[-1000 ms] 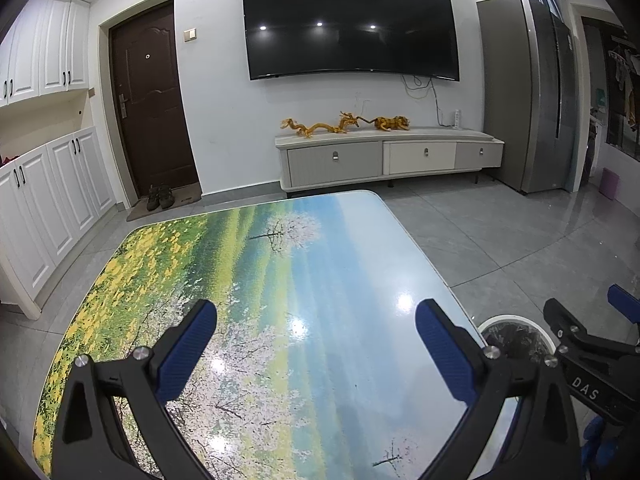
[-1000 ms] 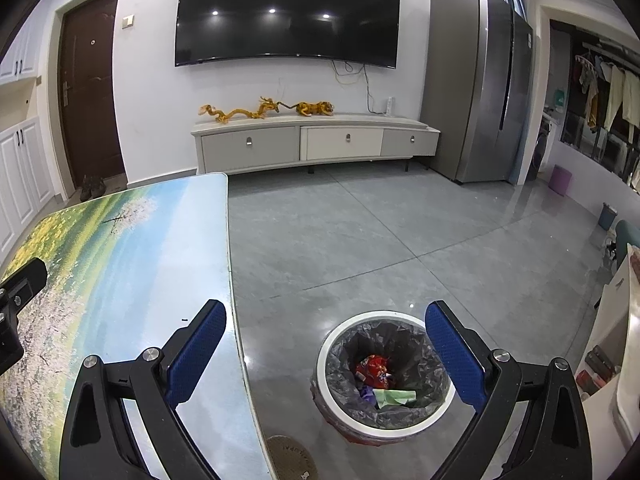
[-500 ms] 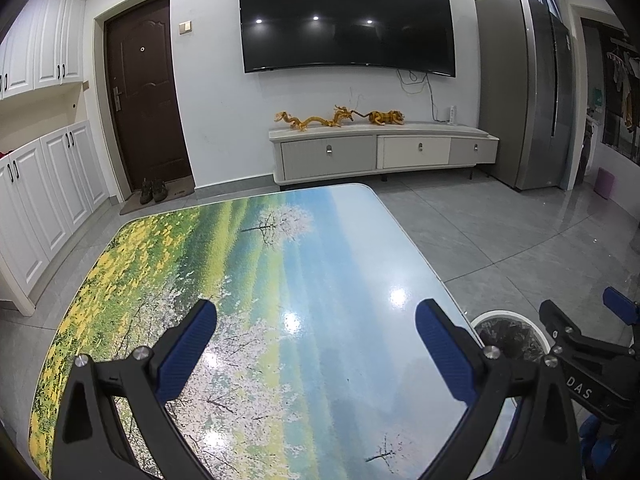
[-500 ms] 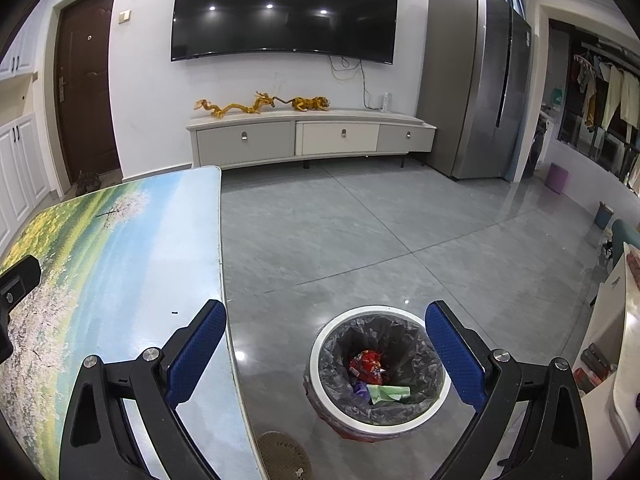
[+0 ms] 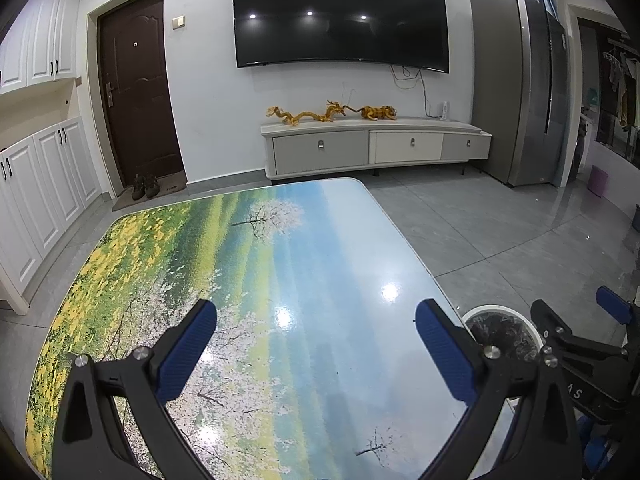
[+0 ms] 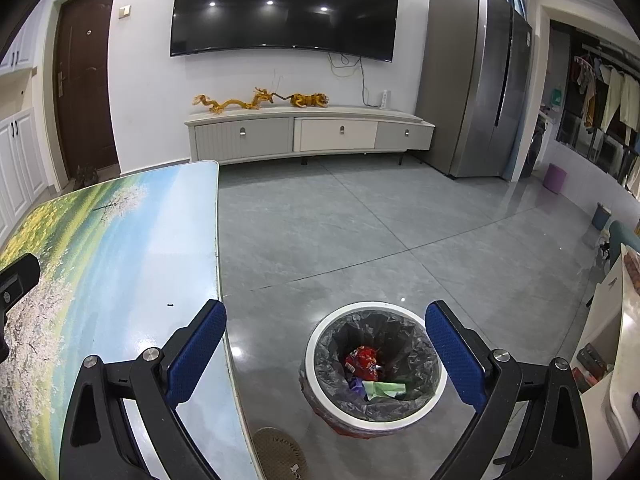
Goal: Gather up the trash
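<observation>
One glossy landscape-printed table (image 5: pixel 248 280) fills the lower left of the frame. One white-rimmed round bin with a grey liner (image 6: pixel 320 344) stands lower centre, holding three scraps: one red wrapper (image 6: pixel 362 360), one green (image 6: pixel 386 389), one purple (image 6: pixel 356 383).

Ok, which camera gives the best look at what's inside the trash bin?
The right wrist view: the trash bin sits between the open tongs, looking into its black liner at a red wrapper and green scrap. The left wrist view catches only part of its rim, contents hidden behind gripper arms.
</observation>
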